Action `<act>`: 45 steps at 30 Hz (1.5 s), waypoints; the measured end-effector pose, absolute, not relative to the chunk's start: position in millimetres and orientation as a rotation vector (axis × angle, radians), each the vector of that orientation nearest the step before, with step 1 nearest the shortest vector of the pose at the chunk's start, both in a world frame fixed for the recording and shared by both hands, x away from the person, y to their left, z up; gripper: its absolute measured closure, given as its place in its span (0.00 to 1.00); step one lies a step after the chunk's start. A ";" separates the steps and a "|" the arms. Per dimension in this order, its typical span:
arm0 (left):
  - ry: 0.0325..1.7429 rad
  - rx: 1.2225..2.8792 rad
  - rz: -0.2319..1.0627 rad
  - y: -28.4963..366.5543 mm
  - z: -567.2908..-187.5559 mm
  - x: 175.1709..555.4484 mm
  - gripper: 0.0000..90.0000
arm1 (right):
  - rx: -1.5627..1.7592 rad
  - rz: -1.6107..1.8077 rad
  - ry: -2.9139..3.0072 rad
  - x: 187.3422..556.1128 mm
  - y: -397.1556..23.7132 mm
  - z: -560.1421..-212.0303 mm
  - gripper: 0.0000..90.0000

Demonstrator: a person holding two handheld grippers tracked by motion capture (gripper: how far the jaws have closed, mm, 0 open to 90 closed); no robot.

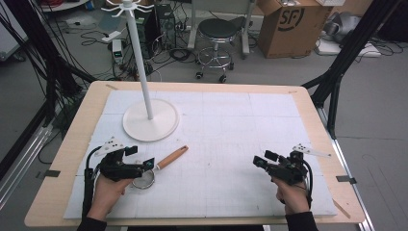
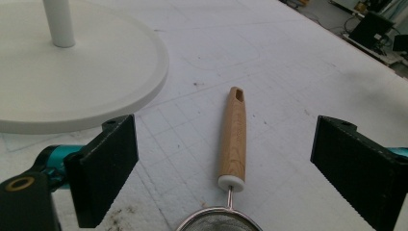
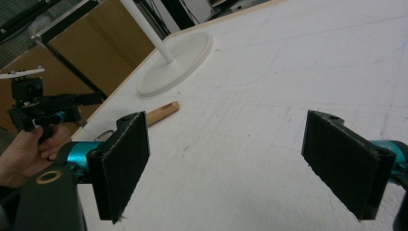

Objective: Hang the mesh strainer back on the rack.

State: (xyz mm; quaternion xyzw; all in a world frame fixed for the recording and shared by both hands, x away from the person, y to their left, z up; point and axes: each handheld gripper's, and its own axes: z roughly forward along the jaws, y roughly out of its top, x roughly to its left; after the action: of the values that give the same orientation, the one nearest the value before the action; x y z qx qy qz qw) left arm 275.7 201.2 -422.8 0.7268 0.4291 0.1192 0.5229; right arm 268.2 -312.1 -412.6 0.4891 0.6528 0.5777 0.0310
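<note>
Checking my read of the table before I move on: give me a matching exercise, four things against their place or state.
Things:
1. left gripper
2. right gripper
3. strainer
4. white stand

Place or state:
A. upright on a round base, far left of the mat
B. open over bare mat, nothing between the jaws
C. lying flat, wooden handle pointing away from the person
D. open, jaws either side of the wooden handle, not touching

Pairs: 1-D, 2-B, 3-C, 4-A

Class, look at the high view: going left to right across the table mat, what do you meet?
Left gripper → strainer with its wooden handle → right gripper.
</note>
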 end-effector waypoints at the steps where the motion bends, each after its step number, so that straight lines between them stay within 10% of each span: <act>1: 1.028 1.753 0.278 200.2 -423.5 276.1 0.13 | 1.509 1.779 2.011 268.2 -312.0 -412.8 0.18; 24: 1.073 1.971 0.035 173.1 -437.2 305.4 0.28 | 1.507 1.765 2.011 268.7 -310.2 -413.9 0.18; 45: 1.081 2.139 0.180 155.7 -441.0 303.4 0.31 | 1.355 1.811 1.978 260.0 -305.2 -399.7 0.18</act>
State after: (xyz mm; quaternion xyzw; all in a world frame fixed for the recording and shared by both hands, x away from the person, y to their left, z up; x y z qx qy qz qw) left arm 303.4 155.7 -441.0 0.8301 0.4194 0.0699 0.3607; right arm 260.0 -305.2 -399.7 0.4500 0.6567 0.6013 0.0684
